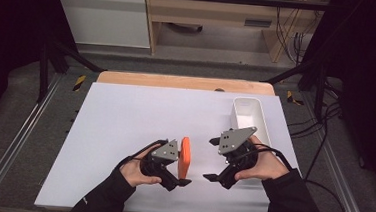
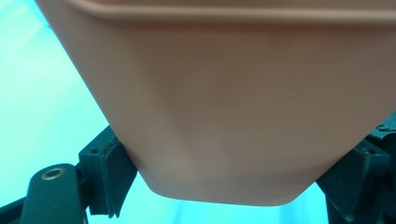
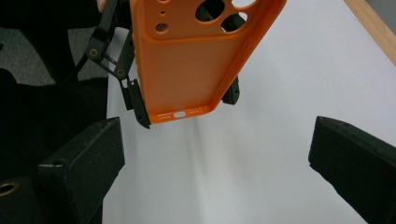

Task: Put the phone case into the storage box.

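right gripper view, orange phone case (image 3: 187,60), camera cutouts

High view looks down over table (image 1: 124,131); both tongs views (close-in) share orange phone case (image 3: 187,60).

phone case (image 1: 185,157): we see plain orange, paler and perhaps washed out in the left gripper view
table (image 1: 124,131): white
bin (image 1: 250,115): white
left gripper (image 1: 178,181): black, grey plate
right gripper (image 1: 210,177): black, grey plate
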`<state>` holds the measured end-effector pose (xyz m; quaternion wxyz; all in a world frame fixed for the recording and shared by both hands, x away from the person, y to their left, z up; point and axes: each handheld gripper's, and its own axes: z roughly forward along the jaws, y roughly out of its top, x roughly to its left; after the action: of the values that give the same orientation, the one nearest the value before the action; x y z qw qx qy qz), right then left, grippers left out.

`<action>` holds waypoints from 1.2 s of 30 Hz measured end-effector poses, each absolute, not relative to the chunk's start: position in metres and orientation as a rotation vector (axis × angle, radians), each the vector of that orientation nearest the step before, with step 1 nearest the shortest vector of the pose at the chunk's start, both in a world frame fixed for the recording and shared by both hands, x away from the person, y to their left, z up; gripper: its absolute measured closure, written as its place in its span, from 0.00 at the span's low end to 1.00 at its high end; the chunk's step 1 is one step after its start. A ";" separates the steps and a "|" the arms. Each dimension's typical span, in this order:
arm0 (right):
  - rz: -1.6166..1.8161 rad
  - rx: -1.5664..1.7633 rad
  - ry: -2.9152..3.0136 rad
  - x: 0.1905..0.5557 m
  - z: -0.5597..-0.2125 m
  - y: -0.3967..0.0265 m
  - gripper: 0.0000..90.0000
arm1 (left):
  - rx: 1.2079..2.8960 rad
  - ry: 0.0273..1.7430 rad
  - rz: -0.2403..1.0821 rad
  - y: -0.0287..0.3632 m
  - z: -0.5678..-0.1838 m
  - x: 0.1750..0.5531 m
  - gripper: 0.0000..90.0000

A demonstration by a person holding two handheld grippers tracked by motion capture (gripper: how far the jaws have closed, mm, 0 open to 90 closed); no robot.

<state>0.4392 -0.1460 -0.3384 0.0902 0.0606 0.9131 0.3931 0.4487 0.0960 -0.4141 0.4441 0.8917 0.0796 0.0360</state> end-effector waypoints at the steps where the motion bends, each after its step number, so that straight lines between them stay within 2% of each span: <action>1: 1.176 0.187 2.713 0.439 -0.338 -0.146 0.05 | 2.203 0.194 0.083 0.096 -0.414 0.449 0.17; 14: 1.274 0.181 2.713 0.439 -0.335 -0.142 0.05 | 2.136 0.161 0.071 0.094 -0.407 0.445 0.17; 36: 1.369 0.130 2.745 0.438 -0.341 -0.130 0.07 | 2.167 0.109 0.055 0.076 -0.419 0.440 0.17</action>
<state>0.4384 -0.1301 -0.3406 0.0357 0.0424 0.8936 0.4455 0.4403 0.0764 -0.4189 0.4668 0.8830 0.0445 0.0224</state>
